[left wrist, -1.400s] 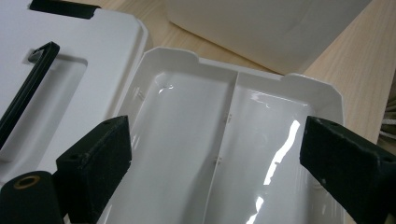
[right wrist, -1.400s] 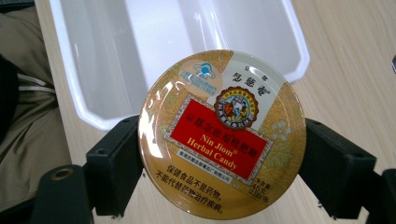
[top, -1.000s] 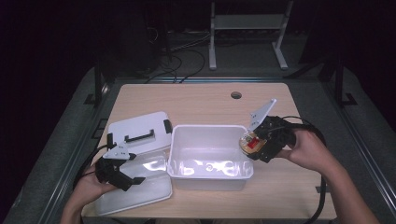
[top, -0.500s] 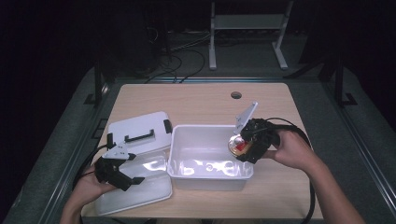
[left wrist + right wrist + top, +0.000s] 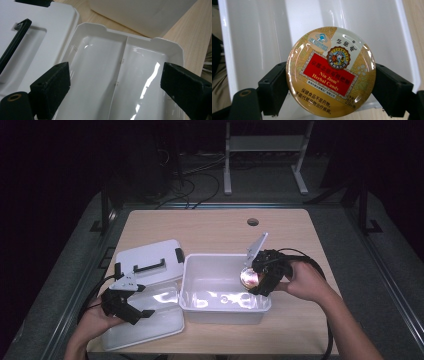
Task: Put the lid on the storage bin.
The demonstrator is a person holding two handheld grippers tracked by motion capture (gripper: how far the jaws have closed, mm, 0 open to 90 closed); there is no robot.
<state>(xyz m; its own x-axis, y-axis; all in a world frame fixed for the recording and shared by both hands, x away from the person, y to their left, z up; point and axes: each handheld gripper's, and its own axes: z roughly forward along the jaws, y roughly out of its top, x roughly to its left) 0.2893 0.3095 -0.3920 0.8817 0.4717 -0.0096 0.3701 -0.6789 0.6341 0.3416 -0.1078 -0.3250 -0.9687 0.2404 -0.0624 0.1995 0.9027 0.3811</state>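
Observation:
A round gold candy tin [image 5: 330, 71] with a red label is clamped between the jaws of my right gripper [image 5: 331, 82]. In the high view the candy tin [image 5: 248, 278] hangs over the right end of the white plastic bin [image 5: 200, 270], held by my right gripper [image 5: 257, 281]. My left gripper [image 5: 135, 309] stands open at the front left, above a shallow white tray [image 5: 160, 317]. From the left gripper view, that white tray [image 5: 107, 75] has a centre divider, and the open left gripper [image 5: 120, 87] has nothing between its jaws.
A white lid with a black handle [image 5: 150, 260] lies left of the bin, behind the tray. The bin's outer wall [image 5: 140, 15] rises beyond the tray. A round cable hole [image 5: 253, 222] sits at the table's back. Bare wood lies right of the bin.
My right gripper has carried the candy tin leftward, from beside the bin's right rim to over its right end. The left gripper has stayed put.

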